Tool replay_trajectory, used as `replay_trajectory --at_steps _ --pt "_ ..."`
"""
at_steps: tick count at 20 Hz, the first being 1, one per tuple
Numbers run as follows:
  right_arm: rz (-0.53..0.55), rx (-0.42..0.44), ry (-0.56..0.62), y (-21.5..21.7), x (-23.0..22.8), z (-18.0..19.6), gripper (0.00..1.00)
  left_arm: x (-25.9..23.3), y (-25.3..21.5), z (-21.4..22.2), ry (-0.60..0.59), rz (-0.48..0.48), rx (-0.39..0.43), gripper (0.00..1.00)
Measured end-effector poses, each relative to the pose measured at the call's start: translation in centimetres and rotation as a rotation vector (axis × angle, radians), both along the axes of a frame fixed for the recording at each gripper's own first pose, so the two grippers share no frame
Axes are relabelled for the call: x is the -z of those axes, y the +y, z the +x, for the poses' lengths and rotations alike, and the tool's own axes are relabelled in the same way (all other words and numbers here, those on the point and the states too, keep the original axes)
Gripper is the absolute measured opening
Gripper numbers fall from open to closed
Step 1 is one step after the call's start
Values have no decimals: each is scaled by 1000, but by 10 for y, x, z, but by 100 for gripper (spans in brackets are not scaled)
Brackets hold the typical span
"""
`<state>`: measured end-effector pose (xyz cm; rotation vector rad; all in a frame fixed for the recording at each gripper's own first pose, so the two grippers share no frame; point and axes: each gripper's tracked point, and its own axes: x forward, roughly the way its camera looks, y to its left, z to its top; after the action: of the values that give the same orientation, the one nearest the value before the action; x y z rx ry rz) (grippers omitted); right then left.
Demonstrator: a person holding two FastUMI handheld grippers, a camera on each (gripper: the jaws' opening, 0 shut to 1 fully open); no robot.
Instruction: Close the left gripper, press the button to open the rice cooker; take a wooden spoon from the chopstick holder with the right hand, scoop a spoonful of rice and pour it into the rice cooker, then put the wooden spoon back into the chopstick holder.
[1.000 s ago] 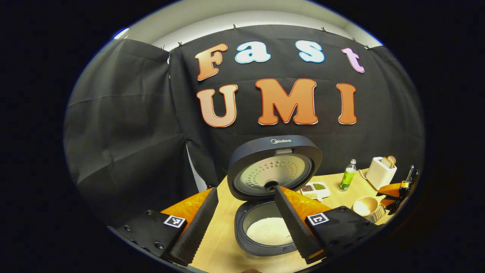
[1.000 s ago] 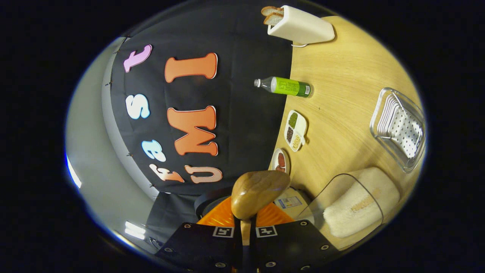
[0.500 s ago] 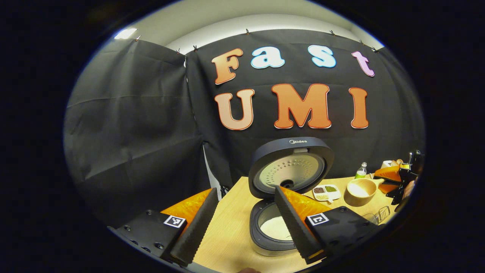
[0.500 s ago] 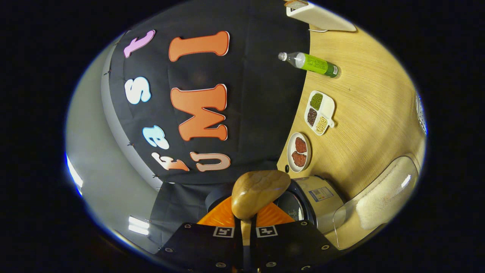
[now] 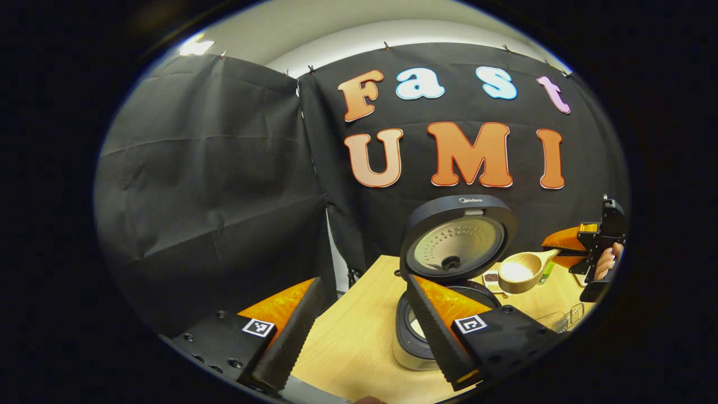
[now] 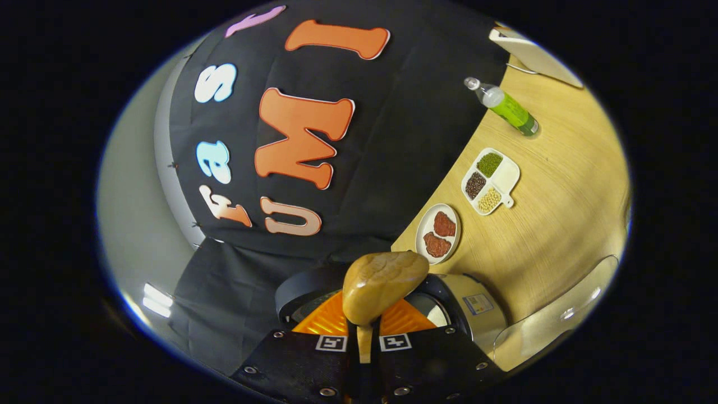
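Observation:
The rice cooker (image 5: 418,336) stands on the wooden table with its lid (image 5: 457,241) raised and white rice in the pot. My left gripper (image 5: 363,282) is open in front of it, with nothing between its fingers. To the right of the lid, the wooden spoon (image 5: 519,272) hovers level with white rice in its bowl. The right gripper (image 5: 583,247), held by a hand (image 5: 606,264), grips its handle. In the right gripper view, my right gripper (image 6: 363,328) is shut on the spoon (image 6: 384,283), just above the cooker (image 6: 474,303), whose lid (image 6: 303,289) sits on the left.
On the table (image 6: 561,213) beyond the cooker lie a plate of red meat (image 6: 439,233), a divided dish of beans (image 6: 489,180), a green bottle (image 6: 505,105) and a white toaster (image 6: 533,50). A clear container (image 6: 561,320) is at the right edge. A wire basket (image 5: 564,320) sits near the cooker.
The right gripper has carried the rice-filled spoon from the clear rice container to just beside the cooker's lid. The left gripper view has swung left, so the cooker sits farther right.

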<state>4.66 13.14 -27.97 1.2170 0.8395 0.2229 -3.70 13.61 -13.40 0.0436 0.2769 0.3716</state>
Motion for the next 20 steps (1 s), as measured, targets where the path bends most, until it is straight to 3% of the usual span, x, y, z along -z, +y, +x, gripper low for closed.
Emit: replay_trajectory --at_steps 1,2,4,5,6,7,8,9,10,13,19,20 --pt "-22 -10 -15 5 -2 3 7 1 3 -4 2 2 -8 94" --pt "-44 -21 -30 9 -3 5 7 1 4 -7 4 5 -15 100" --pt "-95 -43 -58 16 -4 6 7 2 9 -12 7 10 -32 100" --pt "-127 -53 -73 20 -3 8 7 3 12 -15 8 9 -40 94" --pt "-163 -65 -89 23 -1 9 7 3 12 -15 8 6 -44 100" --pt "-205 -73 -107 26 -2 11 7 4 13 -17 9 5 -47 100" --pt "-247 -79 -129 29 -2 13 7 4 13 -17 10 5 -49 94" --pt "-296 -92 -155 32 -2 13 7 5 14 -19 12 8 -50 94" --pt "-343 -107 -180 35 -1 12 7 5 14 -19 14 12 -53 100" --pt "-468 -154 -248 46 0 14 7 8 17 -23 17 12 -57 100" --pt "-598 -203 -333 62 -4 15 7 13 29 -27 23 0 -79 100" --pt "-611 -209 -340 63 -5 16 7 15 31 -28 25 -1 -83 94"
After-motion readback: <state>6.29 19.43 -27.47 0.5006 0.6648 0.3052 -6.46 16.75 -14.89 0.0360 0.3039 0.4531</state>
